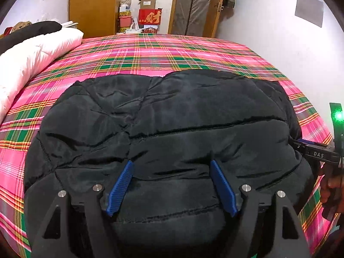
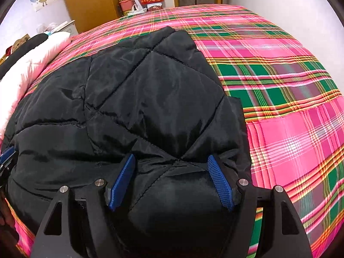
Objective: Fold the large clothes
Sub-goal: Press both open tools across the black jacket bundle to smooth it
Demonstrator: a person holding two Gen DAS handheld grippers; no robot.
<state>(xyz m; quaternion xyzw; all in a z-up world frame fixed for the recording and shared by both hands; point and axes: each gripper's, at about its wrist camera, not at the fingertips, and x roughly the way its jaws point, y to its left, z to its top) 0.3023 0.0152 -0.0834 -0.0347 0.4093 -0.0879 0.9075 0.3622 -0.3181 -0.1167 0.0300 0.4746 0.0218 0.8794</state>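
Observation:
A black quilted puffer jacket (image 1: 167, 129) lies folded into a thick bundle on the pink plaid bed (image 1: 150, 51). My left gripper (image 1: 172, 165) is open, its blue pads set wide over the jacket's near edge, with padded fabric bulging between them. My right gripper (image 2: 171, 161) is open too, its pads either side of a bulge of the jacket (image 2: 150, 90) at its right near corner. The right gripper also shows at the right edge of the left wrist view (image 1: 316, 152), against the jacket's side.
A white duvet (image 1: 32, 58) and dark clothing (image 1: 28, 31) lie along the bed's left side. Beyond the bed stand a wooden wardrobe (image 1: 94, 6), stacked boxes (image 1: 148, 15) and a door (image 1: 193, 6). Bare plaid sheet (image 2: 290, 107) lies right of the jacket.

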